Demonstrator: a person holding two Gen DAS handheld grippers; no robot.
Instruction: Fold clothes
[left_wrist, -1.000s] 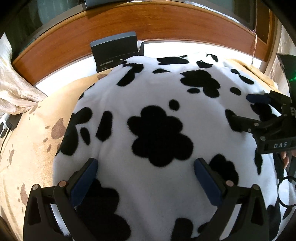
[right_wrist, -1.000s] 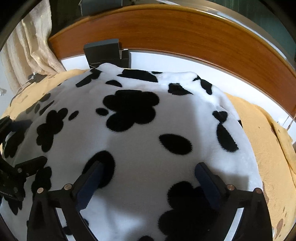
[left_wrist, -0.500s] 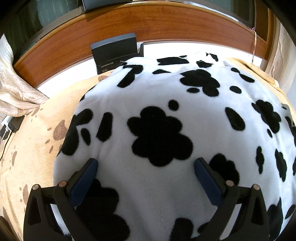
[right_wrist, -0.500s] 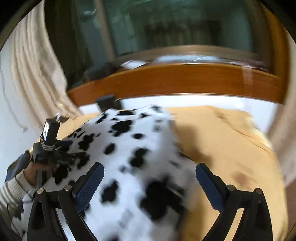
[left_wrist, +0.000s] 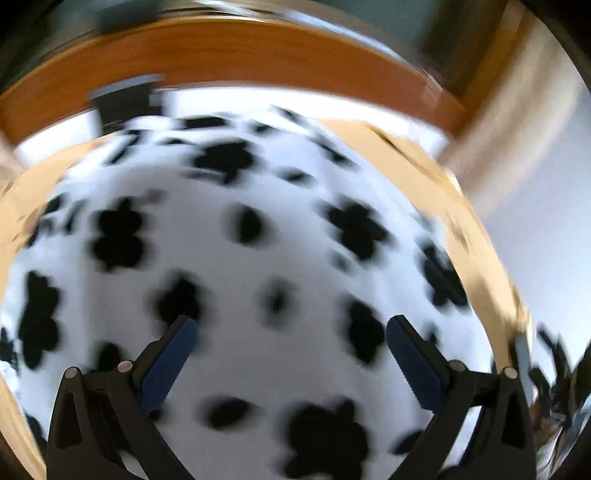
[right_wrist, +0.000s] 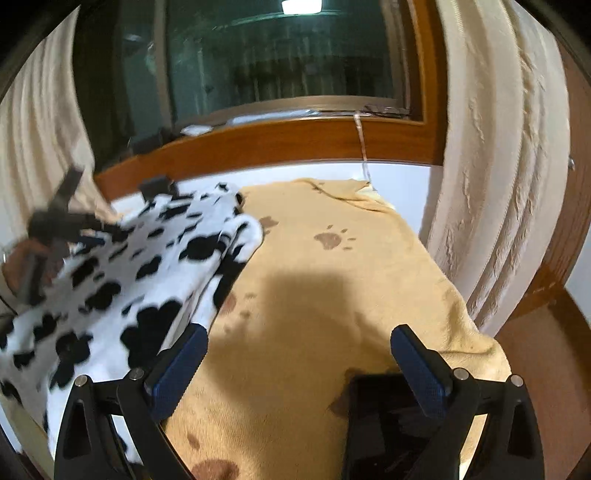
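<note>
A white fleece garment with black blotches (left_wrist: 258, 258) lies folded on a tan blanket (right_wrist: 351, 277). It fills the blurred left wrist view, where my left gripper (left_wrist: 290, 365) hangs open above it with nothing between the fingers. In the right wrist view the fleece garment (right_wrist: 110, 288) covers the left side, showing a layered folded edge. My right gripper (right_wrist: 299, 369) is open over the bare blanket, to the right of the garment. The left gripper (right_wrist: 55, 225) appears there as a blur at the far left, held by a hand.
A dark flat object (right_wrist: 388, 417) rests on the blanket near the right gripper's fingers. A wooden sill (right_wrist: 277, 136), a dark window and cream curtains (right_wrist: 491, 166) stand behind. A dark box (right_wrist: 157, 186) sits at the garment's far end.
The right gripper has pulled back off the garment and swung right over the bare blanket. The left gripper, still half a second ago, is now moving fast, and its view has shifted right.
</note>
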